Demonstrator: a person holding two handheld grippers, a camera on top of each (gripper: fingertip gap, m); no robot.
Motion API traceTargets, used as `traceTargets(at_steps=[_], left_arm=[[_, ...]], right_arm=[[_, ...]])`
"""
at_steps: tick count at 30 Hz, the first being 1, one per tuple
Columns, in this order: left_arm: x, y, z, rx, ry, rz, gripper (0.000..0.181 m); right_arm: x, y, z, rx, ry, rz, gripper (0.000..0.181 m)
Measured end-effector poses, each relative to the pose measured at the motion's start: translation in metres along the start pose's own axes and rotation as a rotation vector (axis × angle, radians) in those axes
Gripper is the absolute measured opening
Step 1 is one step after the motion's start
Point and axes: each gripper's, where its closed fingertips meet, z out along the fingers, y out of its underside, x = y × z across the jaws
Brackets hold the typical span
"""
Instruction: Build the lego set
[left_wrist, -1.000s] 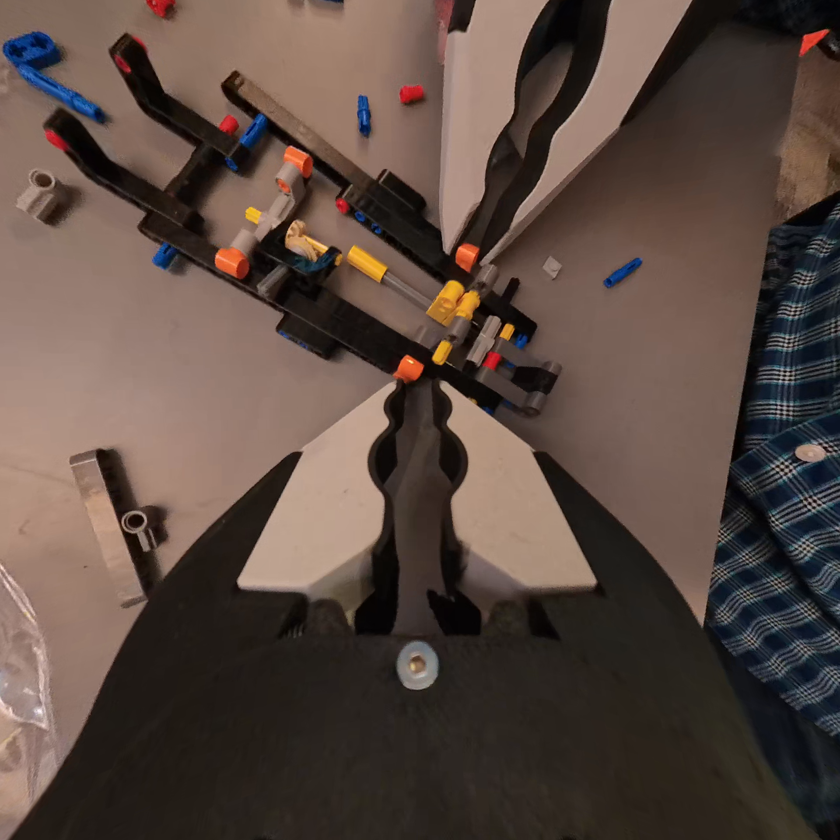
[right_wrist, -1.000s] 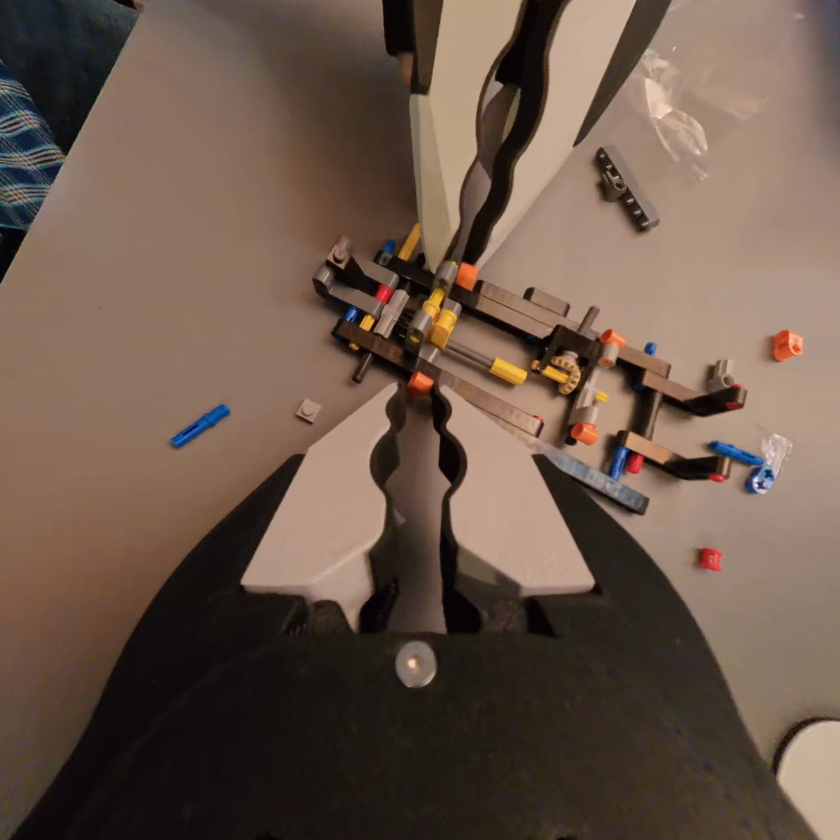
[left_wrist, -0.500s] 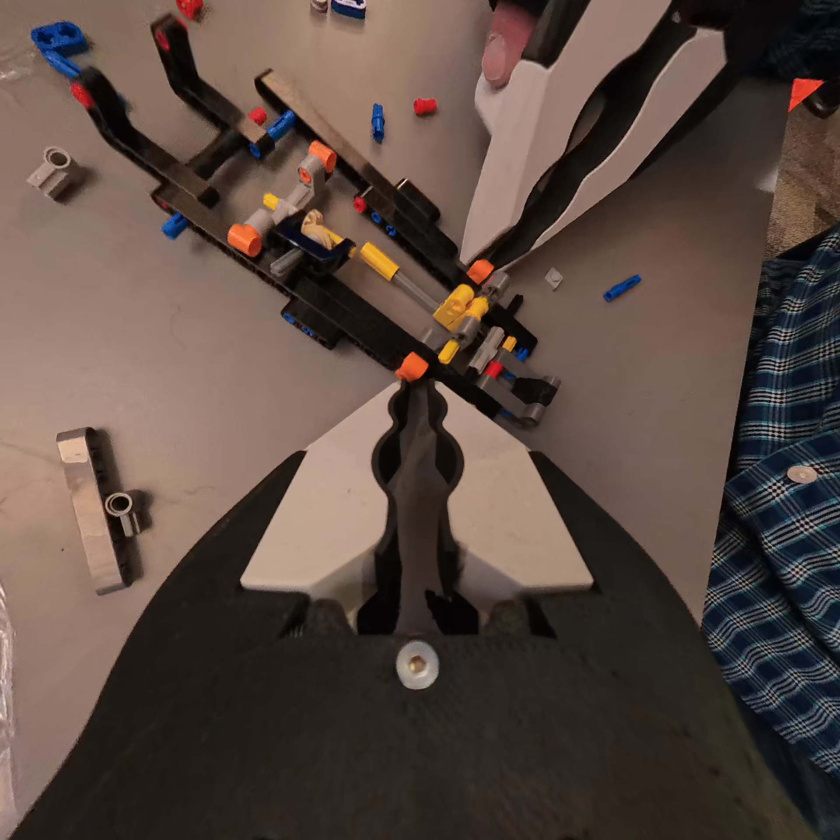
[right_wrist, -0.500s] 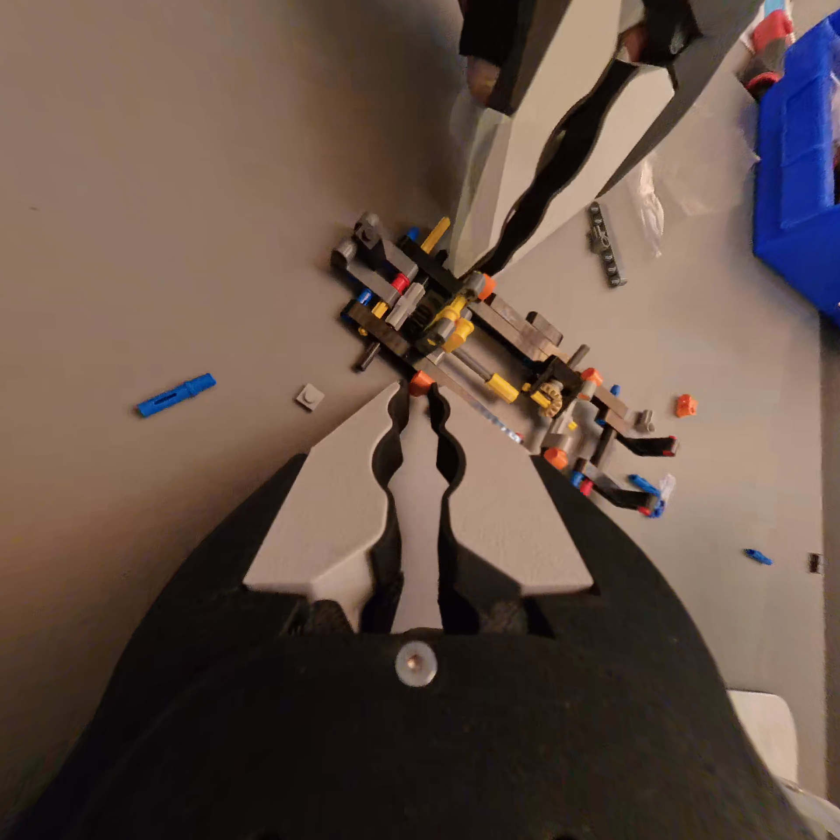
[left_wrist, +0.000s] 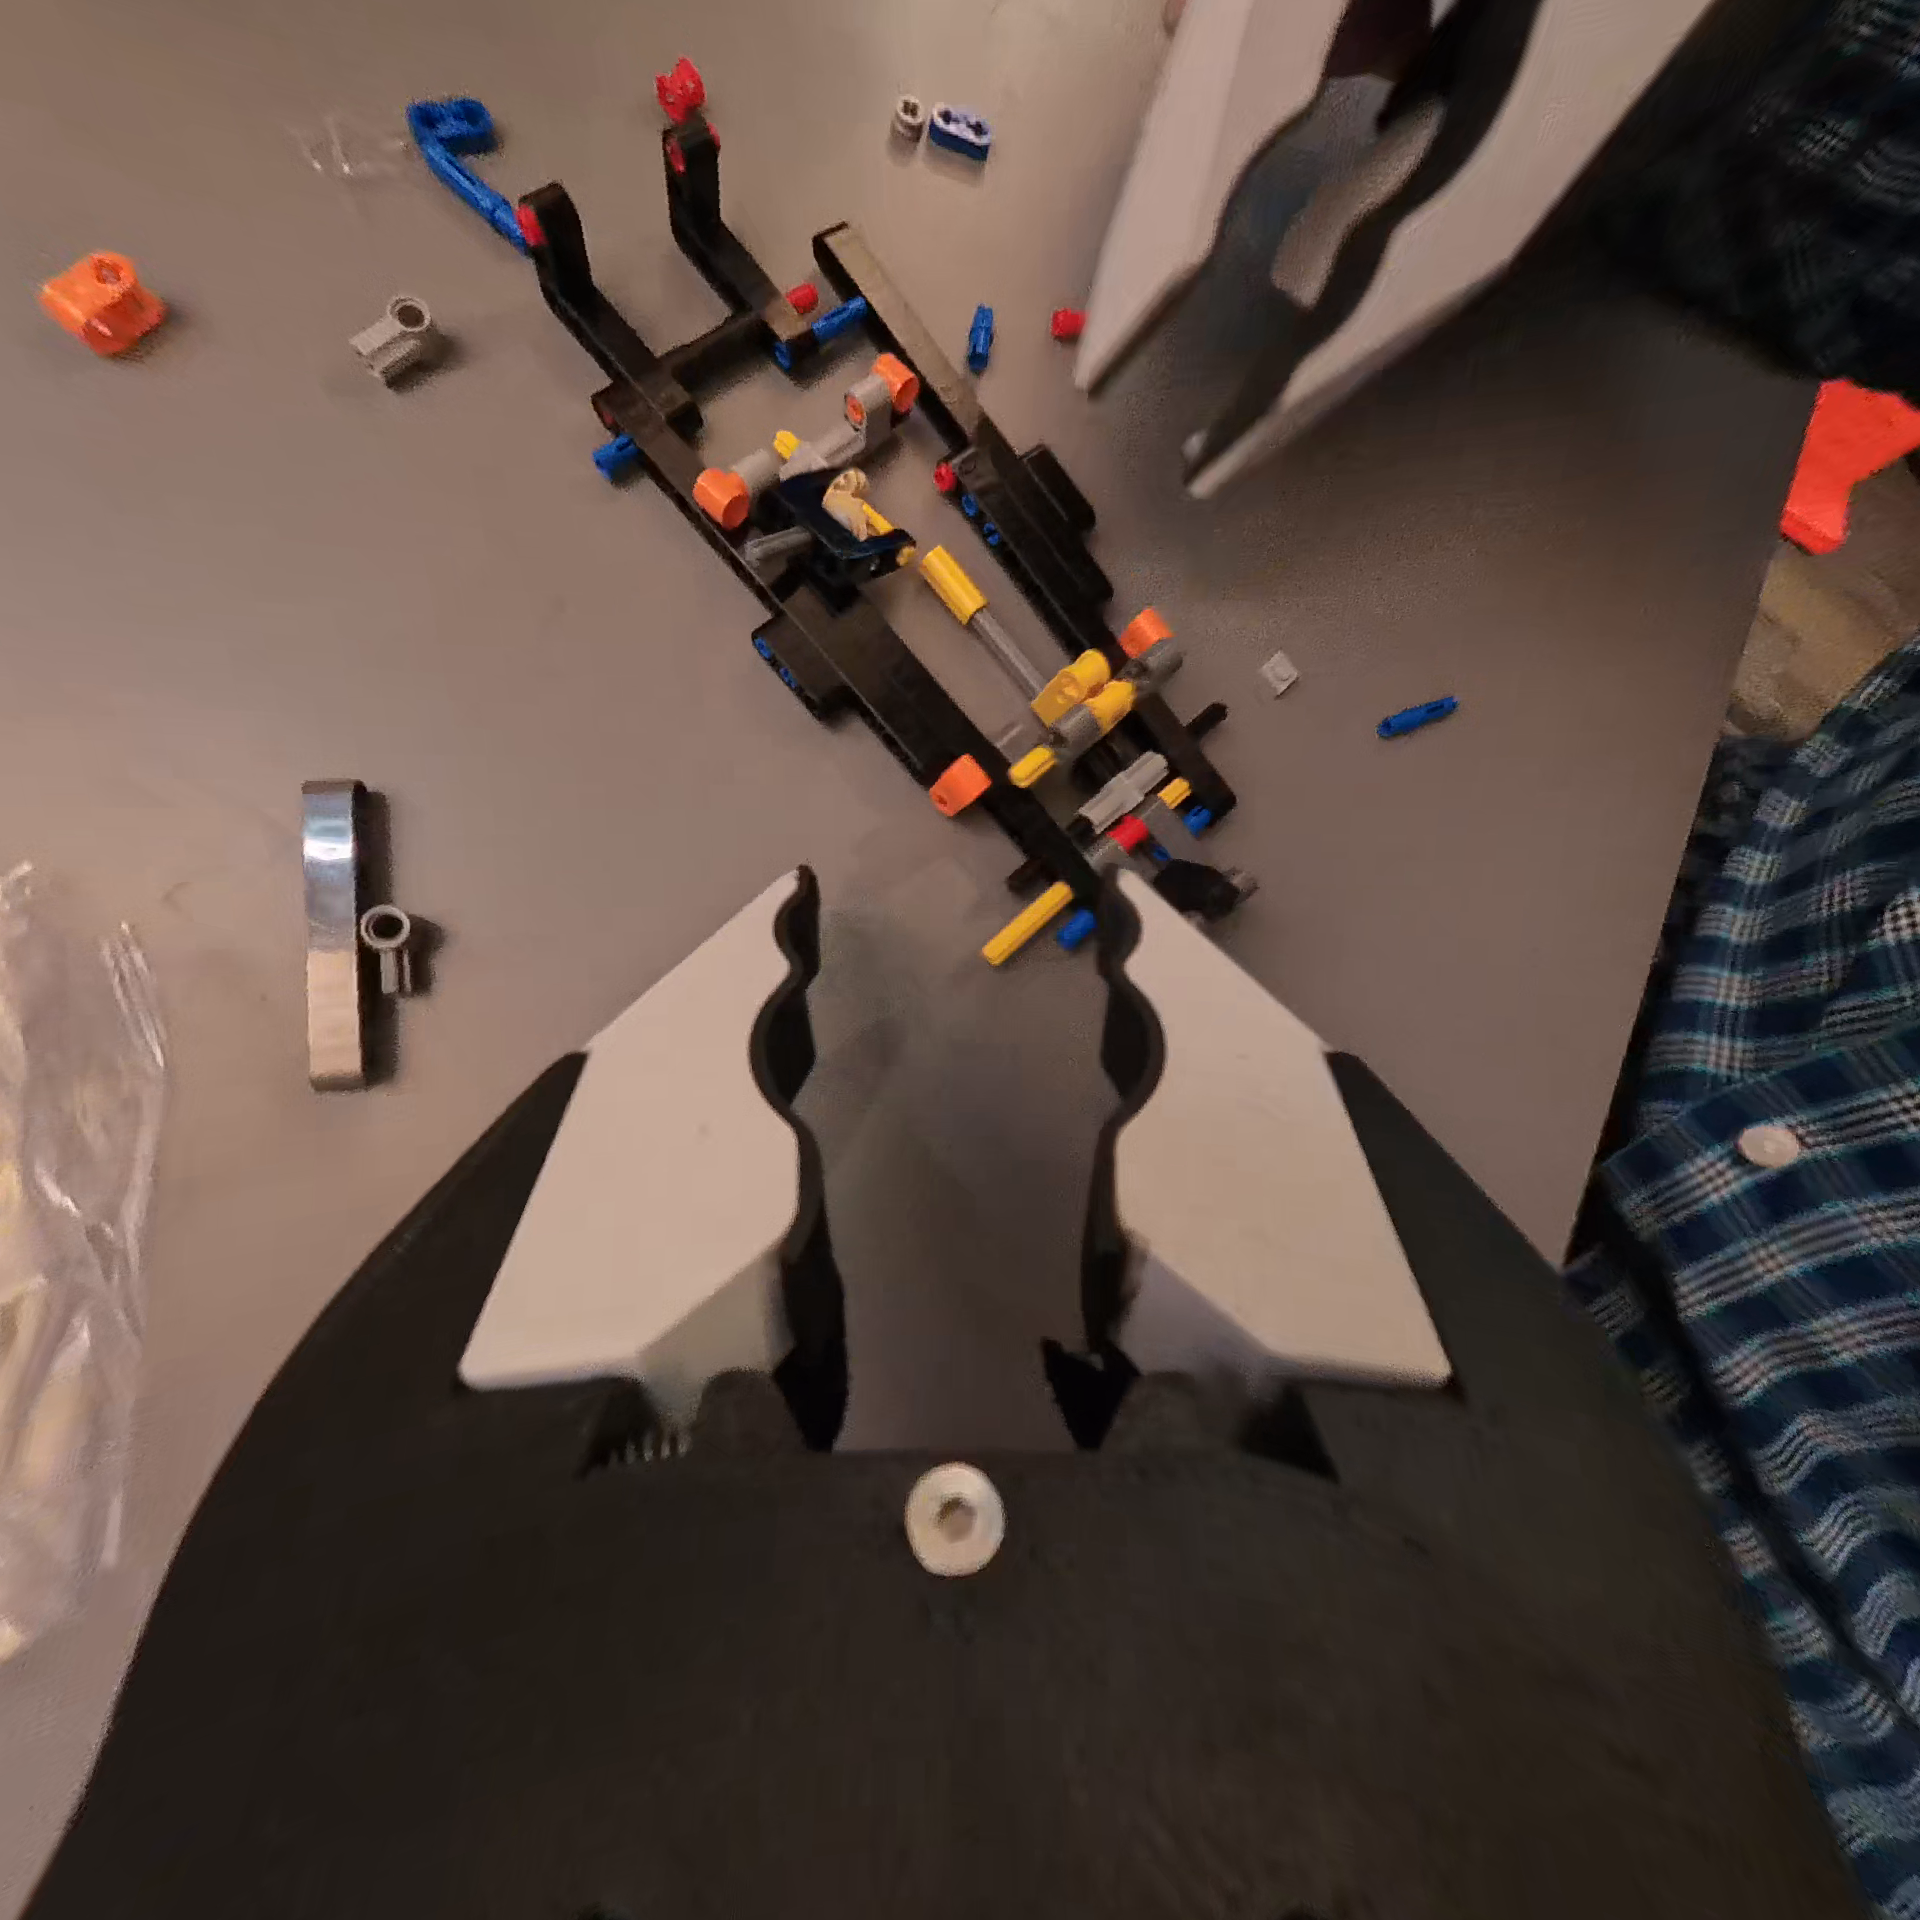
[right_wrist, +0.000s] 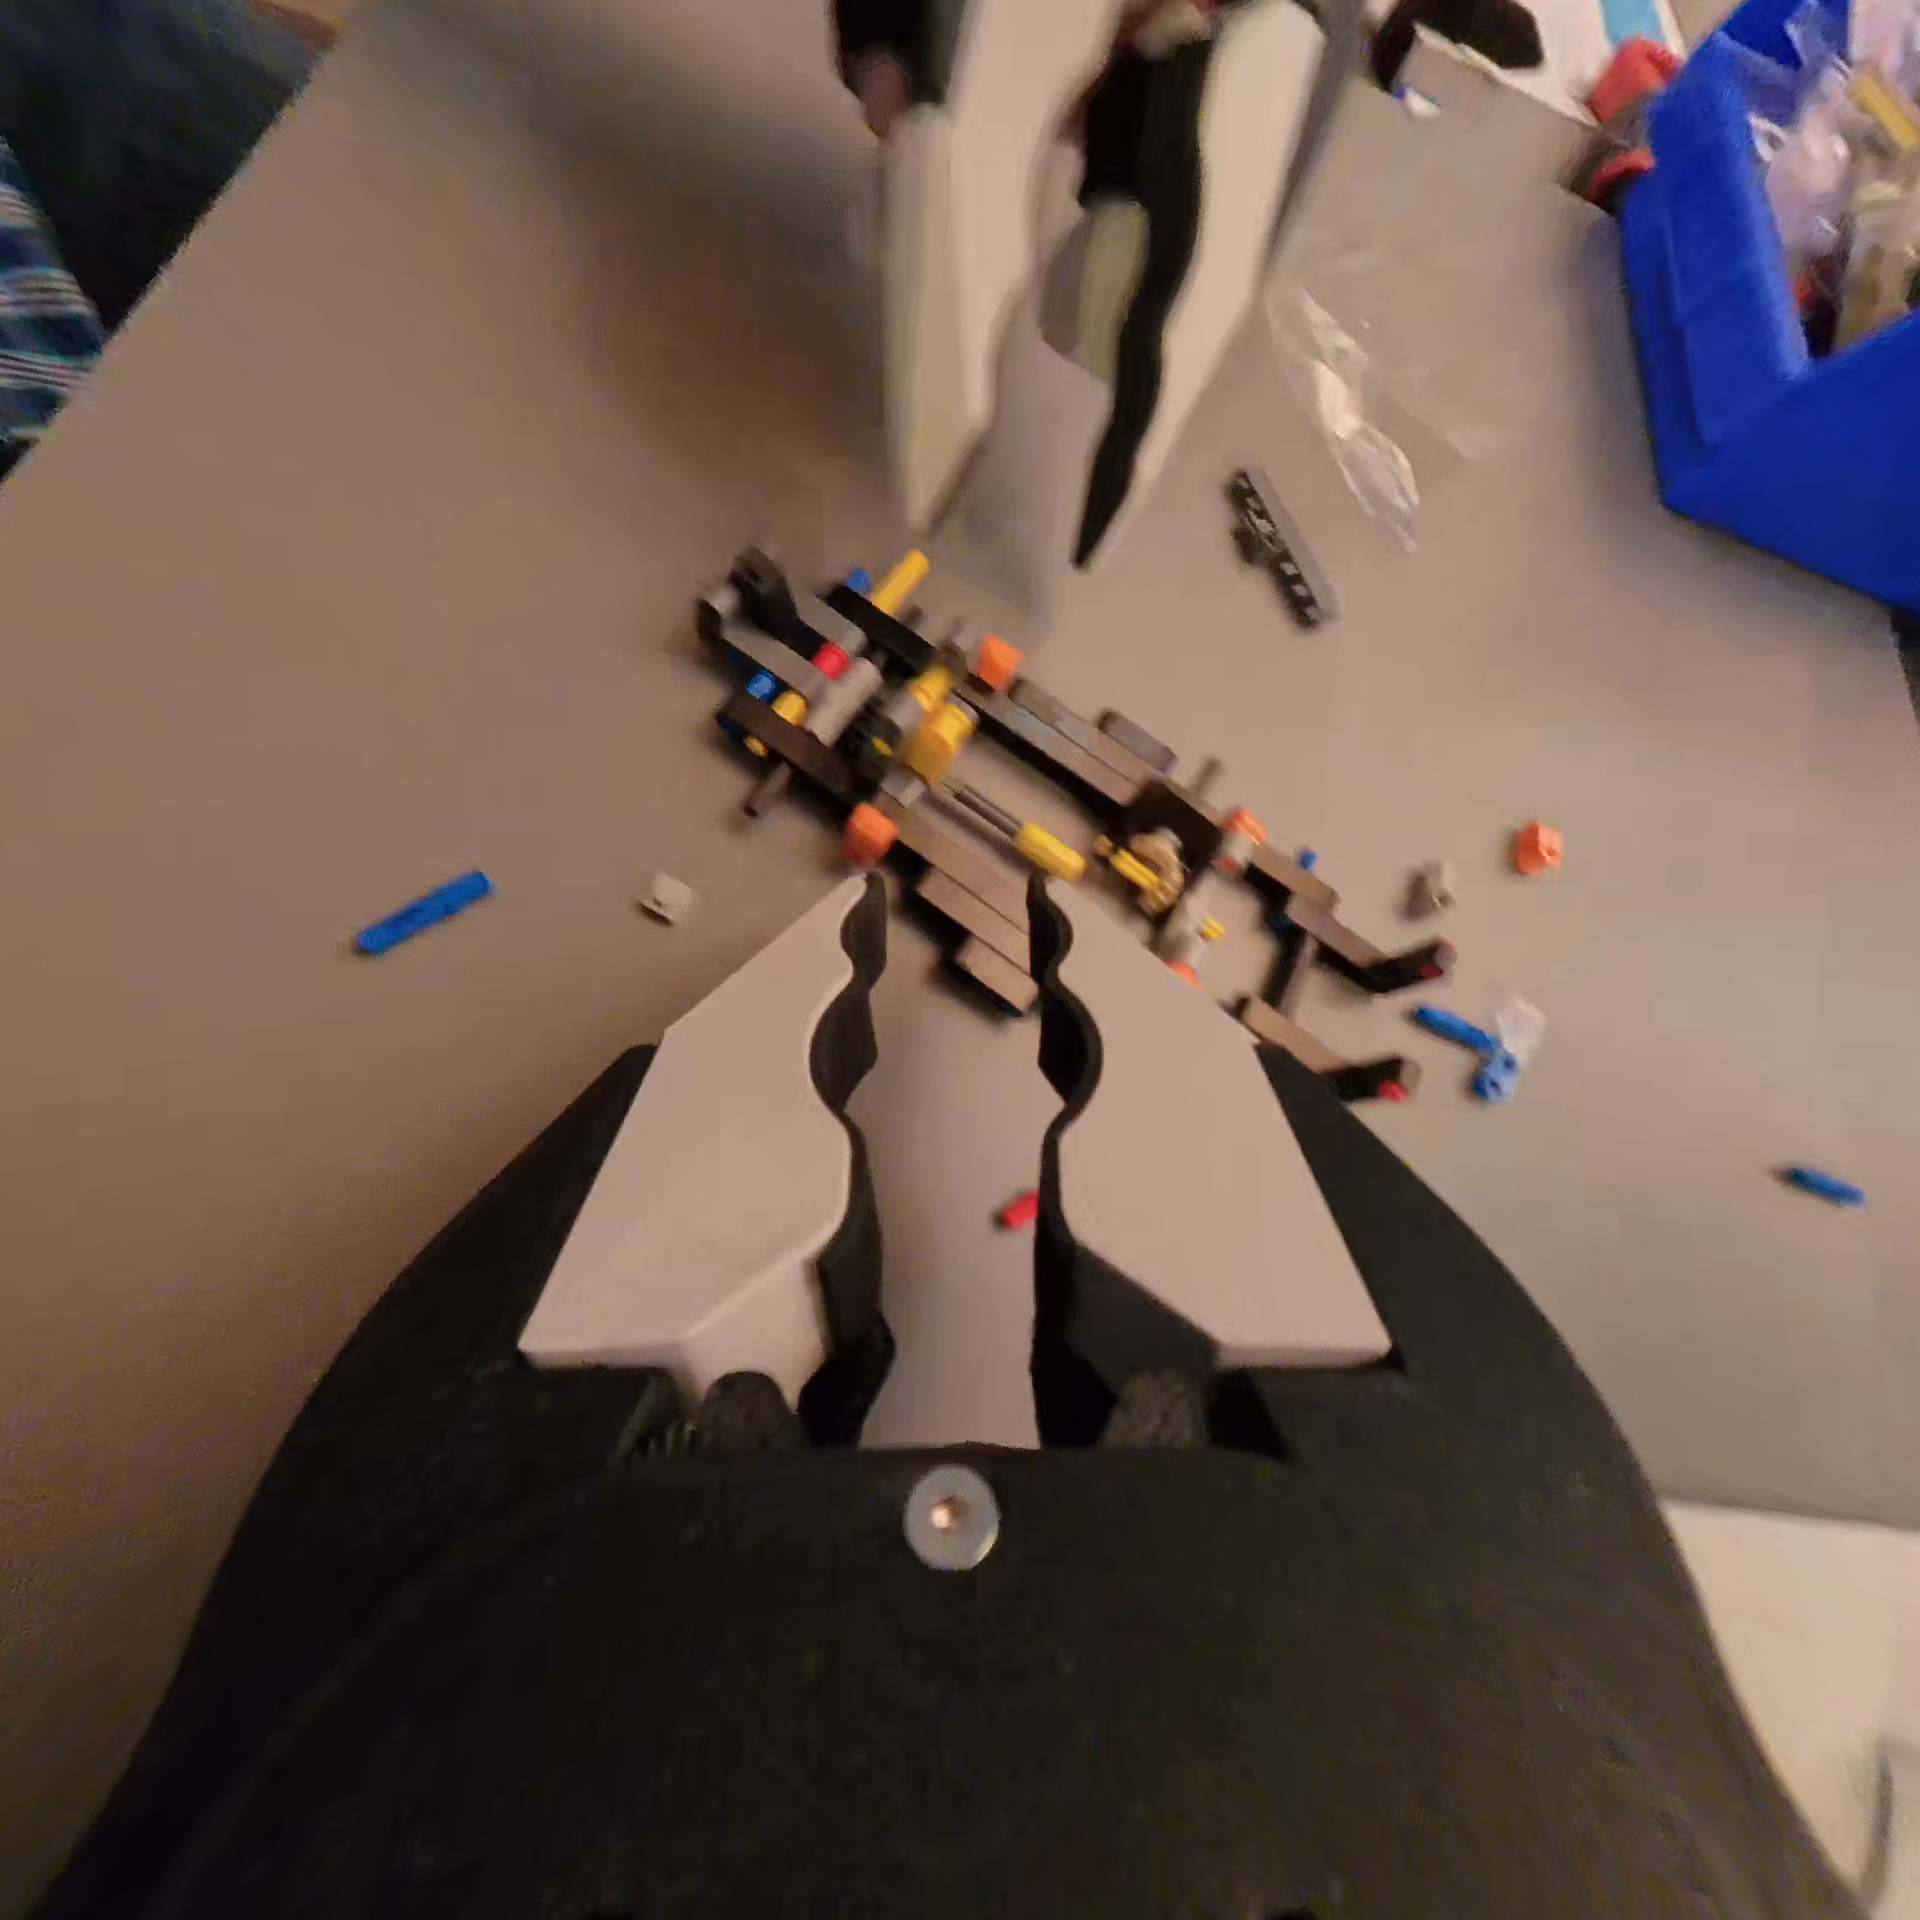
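Note:
The partly built lego assembly (left_wrist: 883, 665), a long black frame with orange bushes, yellow and grey connectors and blue pins, lies flat on the grey table (left_wrist: 312, 623). It also shows in the right wrist view (right_wrist: 1049, 748). My left gripper (left_wrist: 961, 891) is open and empty, its tips just short of the assembly's near end. My right gripper (right_wrist: 951, 888) is open and empty, its tips over the frame's near side beam. Each gripper shows raised and blurred in the other's view, the right (left_wrist: 1143, 436) and the left (right_wrist: 1003, 530). An orange bush (left_wrist: 958, 784) sits free on the frame.
Loose parts lie around: an orange piece (left_wrist: 102, 301), a grey connector (left_wrist: 395, 338), a grey beam (left_wrist: 332, 935), a blue pin (left_wrist: 1416, 717), a blue bent beam (left_wrist: 457, 156). A plastic bag (left_wrist: 62, 1195) is left, a plaid shirt (left_wrist: 1787, 1143) right. A blue bin (right_wrist: 1766, 312) stands at the far right.
Both grippers were shut on the orange bushes at opposite sides of the assembly. Both have opened, let go and drawn back. The assembly stays on the table.

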Motion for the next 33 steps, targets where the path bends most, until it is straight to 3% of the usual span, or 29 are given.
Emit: traceTargets(at_steps=[1,5,9,20,33], left_arm=[[0.004,0.0,-0.001,0.009,-0.018,-0.016,0.059],[0.024,0.014,0.01,-0.01,-0.099,-0.074,0.089],[0.033,0.019,0.02,0.004,-0.2,-0.088,0.092],[0.024,0.02,0.025,-0.037,-0.343,-0.015,0.064],[0.011,0.04,0.004,-0.16,-0.22,0.177,0.063]], right_arm=[[0.007,0.004,-0.005,-0.002,0.017,0.021,0.024],[0.033,0.026,-0.022,-0.031,0.096,0.123,0.018],[0.051,0.045,-0.031,-0.053,0.146,0.204,0.022],[0.057,0.065,-0.007,-0.139,0.172,0.273,0.028],[0.036,0.058,-0.005,-0.105,0.041,0.267,0.028]])
